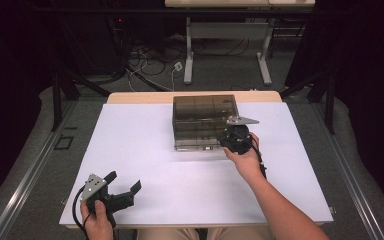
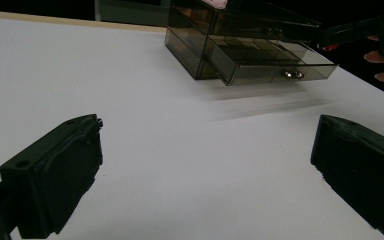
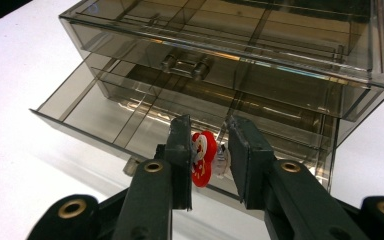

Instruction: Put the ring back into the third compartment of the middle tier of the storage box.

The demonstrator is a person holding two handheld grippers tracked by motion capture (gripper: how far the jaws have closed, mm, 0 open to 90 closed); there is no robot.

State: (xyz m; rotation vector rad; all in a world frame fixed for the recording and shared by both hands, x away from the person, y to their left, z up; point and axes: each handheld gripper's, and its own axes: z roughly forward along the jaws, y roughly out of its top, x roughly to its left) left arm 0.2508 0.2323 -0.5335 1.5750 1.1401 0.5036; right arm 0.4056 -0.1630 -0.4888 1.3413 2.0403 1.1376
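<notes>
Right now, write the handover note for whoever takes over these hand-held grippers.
Right hand-held gripper: shut on a small red and clear item, held over the open lower drawer of the smoky plastic drawer box.
Left hand-held gripper: open, nothing between the jaws, low over the white table near the front left corner, well apart from the box.
Done: lower drawer pulled out; upper drawer shut; item gripped.
Left: probably release the item into a drawer compartment, then push the drawer shut.

Black fingers (image 3: 180, 150), grey plate, trailing cable.
</notes>
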